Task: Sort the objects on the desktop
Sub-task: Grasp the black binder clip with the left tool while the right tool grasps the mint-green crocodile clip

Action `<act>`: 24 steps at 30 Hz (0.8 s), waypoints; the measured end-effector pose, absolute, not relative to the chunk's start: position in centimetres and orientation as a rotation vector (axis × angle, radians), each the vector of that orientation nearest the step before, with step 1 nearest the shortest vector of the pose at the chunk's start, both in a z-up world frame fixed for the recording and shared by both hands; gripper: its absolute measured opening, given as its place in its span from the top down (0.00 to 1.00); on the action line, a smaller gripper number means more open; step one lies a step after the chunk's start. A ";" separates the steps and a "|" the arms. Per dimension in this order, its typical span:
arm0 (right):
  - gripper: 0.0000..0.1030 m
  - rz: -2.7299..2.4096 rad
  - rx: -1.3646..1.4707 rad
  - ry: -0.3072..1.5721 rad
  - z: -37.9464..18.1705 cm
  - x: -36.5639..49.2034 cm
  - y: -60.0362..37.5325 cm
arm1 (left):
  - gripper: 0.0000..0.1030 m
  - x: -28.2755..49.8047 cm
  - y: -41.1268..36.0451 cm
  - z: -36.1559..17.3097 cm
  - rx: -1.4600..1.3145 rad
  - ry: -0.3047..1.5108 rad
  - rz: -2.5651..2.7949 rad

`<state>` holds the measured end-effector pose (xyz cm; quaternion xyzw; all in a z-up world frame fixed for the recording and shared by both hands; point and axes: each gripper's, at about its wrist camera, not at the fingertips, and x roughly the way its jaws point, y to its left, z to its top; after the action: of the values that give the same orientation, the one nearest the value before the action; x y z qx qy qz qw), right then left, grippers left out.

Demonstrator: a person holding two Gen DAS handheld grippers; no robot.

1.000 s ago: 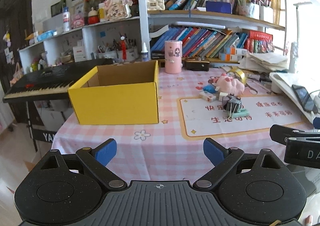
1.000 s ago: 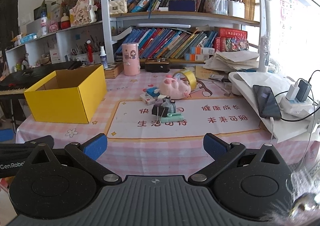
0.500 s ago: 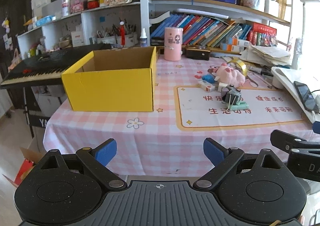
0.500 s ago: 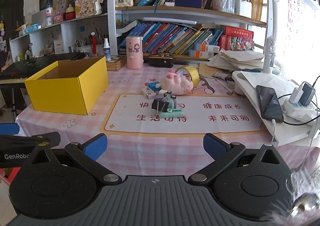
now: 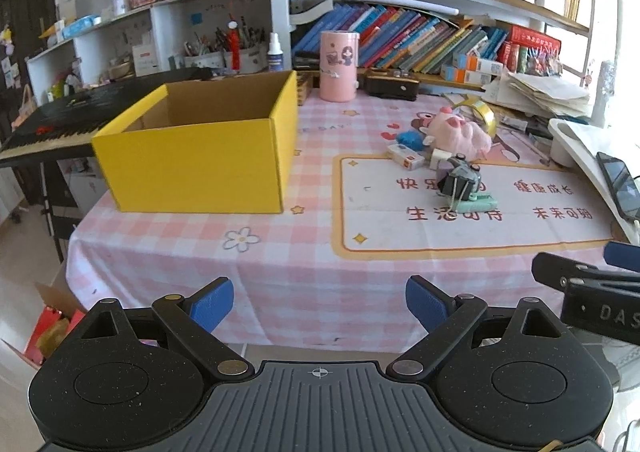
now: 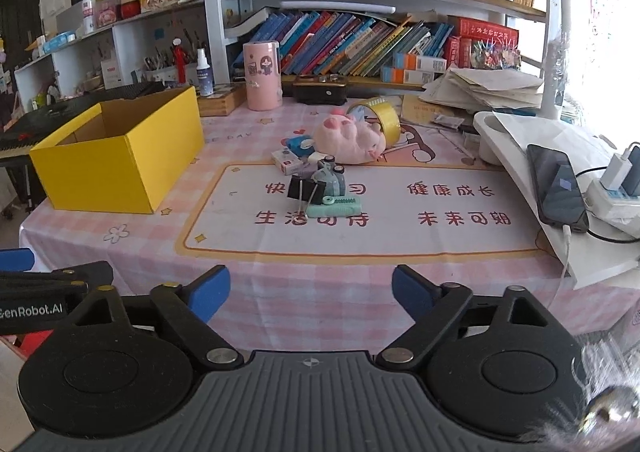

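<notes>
Bare cloth [image 6: 320, 284] before clutter [image 6: 320, 188]

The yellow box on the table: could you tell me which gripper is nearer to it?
Left. The left gripper hovers off the table's near edge, facing the yellow box. The right gripper, jaws closing on nothing, sits further right, facing the clutter.

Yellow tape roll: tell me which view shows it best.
The right wrist view: the yellow tape roll stands clear behind the pink plush pig. The left wrist view shows only its upper part past the pig.
</notes>
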<state>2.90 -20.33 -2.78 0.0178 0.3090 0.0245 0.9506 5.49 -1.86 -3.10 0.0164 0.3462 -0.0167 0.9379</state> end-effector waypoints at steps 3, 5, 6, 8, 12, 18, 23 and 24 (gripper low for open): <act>0.23 0.056 0.037 0.637 -2.9 4.1 -21.2 | 0.09 6.5 -2.7 -3.2 0.030 0.714 -0.032; 0.24 0.063 0.035 0.642 -3.1 4.9 -21.7 | 0.09 7.0 -3.3 -3.2 0.026 0.714 -0.028; 0.25 0.067 0.036 0.645 -3.1 5.3 -22.1 | 0.09 7.3 -3.5 -3.3 0.025 0.719 -0.025; 0.25 0.074 0.038 0.654 -3.3 6.2 -22.7 | 0.10 7.9 -4.1 -3.4 0.022 0.729 -0.022; 0.25 0.087 0.037 0.673 -3.7 8.1 -23.7 | 0.10 9.2 -5.3 -3.6 0.019 0.746 -0.017; 0.25 0.106 0.037 0.677 -3.9 10.6 -25.5 | 0.13 11.3 -7.5 -3.6 0.015 0.753 -0.038; 0.25 0.092 0.043 0.679 -4.0 12.4 -27.7 | 0.18 13.4 -10.2 -4.0 0.034 0.752 -0.083; 0.25 0.086 0.045 0.679 -4.0 12.7 -28.2 | 0.21 13.8 -10.9 -4.1 0.042 0.753 -0.095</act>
<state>12.75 -28.21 -4.03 0.0222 0.3331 0.0424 0.9417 13.80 -10.89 -4.09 0.0203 0.3674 -0.0464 0.9287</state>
